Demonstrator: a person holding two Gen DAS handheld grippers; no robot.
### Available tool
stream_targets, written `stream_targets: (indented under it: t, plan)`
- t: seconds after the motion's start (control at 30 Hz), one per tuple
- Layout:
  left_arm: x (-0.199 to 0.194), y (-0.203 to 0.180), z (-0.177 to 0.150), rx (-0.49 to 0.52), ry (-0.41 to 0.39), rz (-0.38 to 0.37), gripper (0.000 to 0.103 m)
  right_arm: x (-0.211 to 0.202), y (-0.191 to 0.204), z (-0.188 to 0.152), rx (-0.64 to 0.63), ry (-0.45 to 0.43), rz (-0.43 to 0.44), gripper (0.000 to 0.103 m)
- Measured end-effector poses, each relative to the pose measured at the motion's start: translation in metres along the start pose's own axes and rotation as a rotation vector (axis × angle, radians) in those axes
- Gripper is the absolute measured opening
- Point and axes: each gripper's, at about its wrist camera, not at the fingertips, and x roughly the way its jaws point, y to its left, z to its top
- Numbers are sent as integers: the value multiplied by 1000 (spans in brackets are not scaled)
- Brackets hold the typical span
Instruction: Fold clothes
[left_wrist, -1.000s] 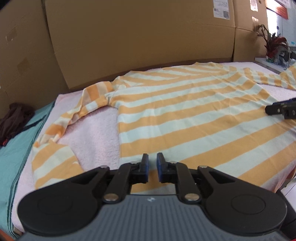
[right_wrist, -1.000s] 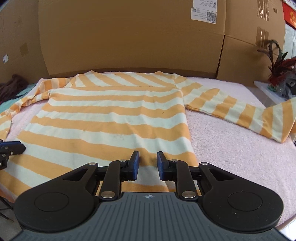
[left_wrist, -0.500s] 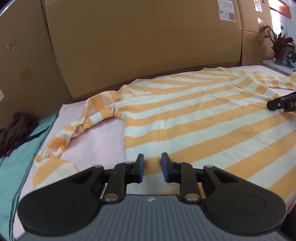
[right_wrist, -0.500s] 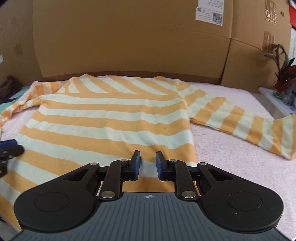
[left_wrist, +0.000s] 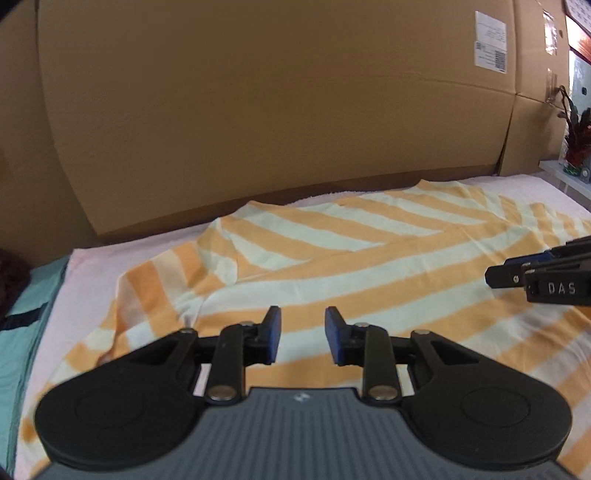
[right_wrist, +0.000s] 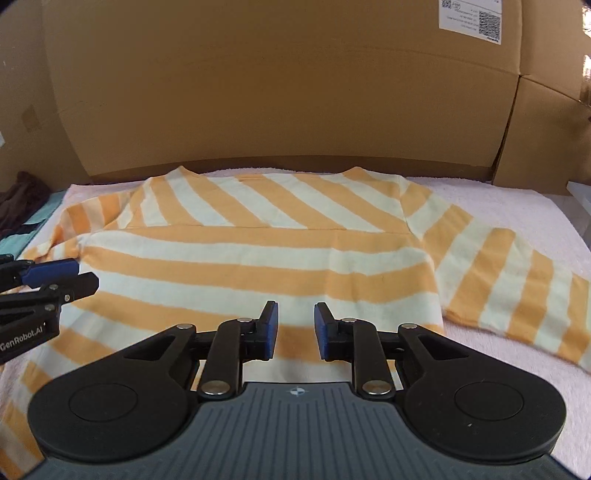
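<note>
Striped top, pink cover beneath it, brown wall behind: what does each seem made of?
Striped top: soft matte knit, probably cotton, since it drapes and creases. Pink cover: looks like terry towelling, going by its nubby, fuzzy surface. Brown wall: corrugated cardboard boxes, matte, with seams, creases and a printed shipping label.

Left wrist view: sits behind own black two-finger left gripper (left_wrist: 303, 334), faces forward and down, low and close over orange-and-cream striped knit sweater (left_wrist: 369, 266) on pale pink towelling surface (left_wrist: 88, 280); brown cardboard wall (left_wrist: 258, 110) fills background.

Right wrist view: same setup behind right gripper (right_wrist: 294, 330), aimed at same sweater (right_wrist: 258, 251) and wall (right_wrist: 277, 92).

Shared: sweater body, wall, and each other's fingers (right gripper (left_wrist: 543, 280) at left view's right edge, left gripper (right_wrist: 44, 284) at right view's left edge).
</note>
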Motion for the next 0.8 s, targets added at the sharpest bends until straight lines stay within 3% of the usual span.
stream_targets:
  t: [0.07,0.13,0.2,0.27,0.4,0.53,0.8]
  plan:
    - [31,3,6,-9,43,33,30,18,-5,11,-11,-7,-41,21]
    - [49,10,6,-17,6,69,37,35,-10,22,-23,-16,-85,20]
    - [61,12,7,0,-34,123,63,51,-12,34,-34,-21,-118,21]
    - [69,21,13,-45,-31,122,72,64,-14,46,-38,-37,-141,22]
    - [84,52,20,-189,-7,34,77,90,-9,57,-98,-105,-230,33]
    - [93,50,26,-175,-12,54,77,93,-29,67,35,-133,-186,36]
    - [89,48,25,-182,-14,33,80,77,-25,64,32,-139,-213,36]
